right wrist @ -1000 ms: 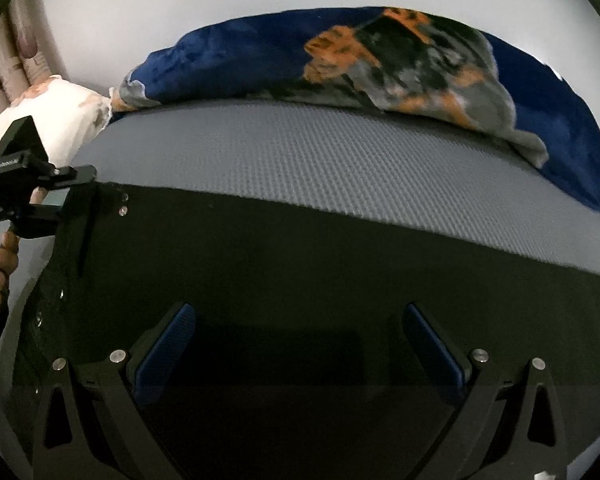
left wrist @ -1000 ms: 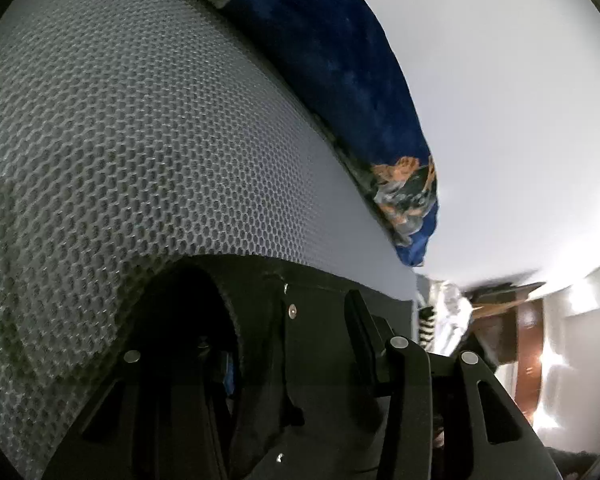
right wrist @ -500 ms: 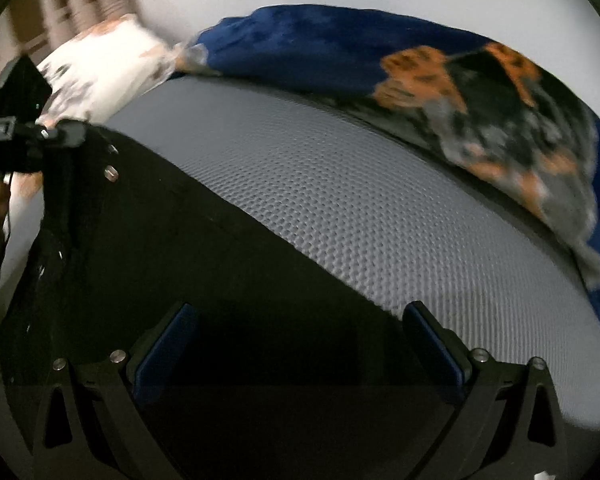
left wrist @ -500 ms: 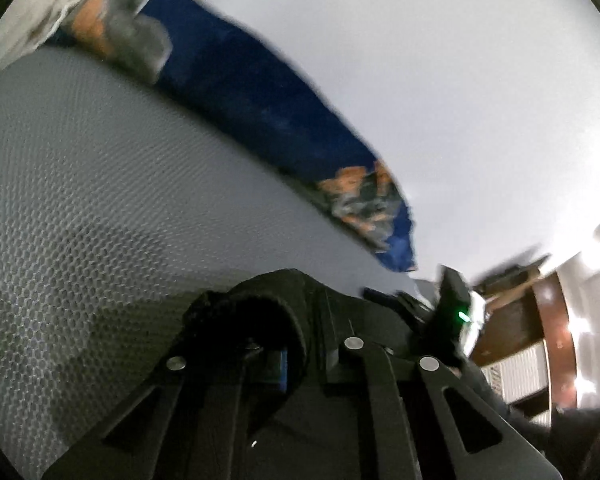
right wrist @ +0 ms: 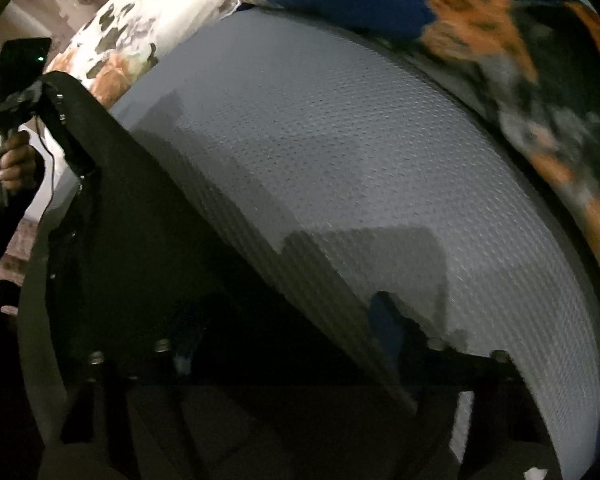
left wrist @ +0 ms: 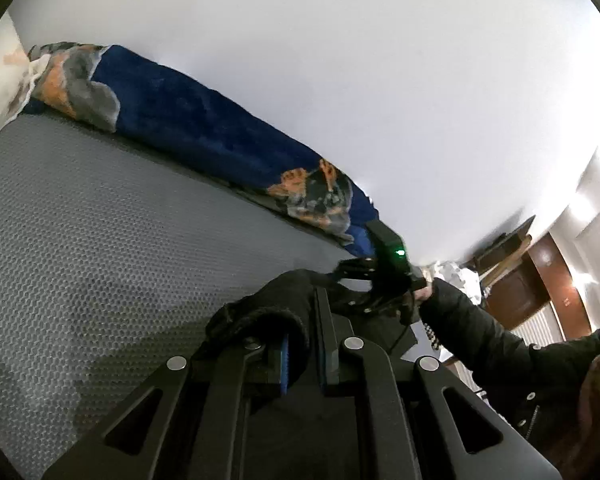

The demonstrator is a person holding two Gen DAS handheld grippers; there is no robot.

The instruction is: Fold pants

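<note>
Both claws: L (left wrist: 300, 364) clamping pants (left wrist: 276, 308), R (right wrist: 284, 344) closing.

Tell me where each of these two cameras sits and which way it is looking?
Left wrist view: sits on the left gripper, shut on a bunched edge of the black pants; looks across the grey mattress toward the blue blanket; a dark sleeve and the right gripper show.
Right wrist view: sits on the right gripper, its jaws closing over the pants; looks steeply down at the mattress; a hand holding the left gripper shows.
Shared: pants, mattress, blanket, and each other's gripper.
</note>
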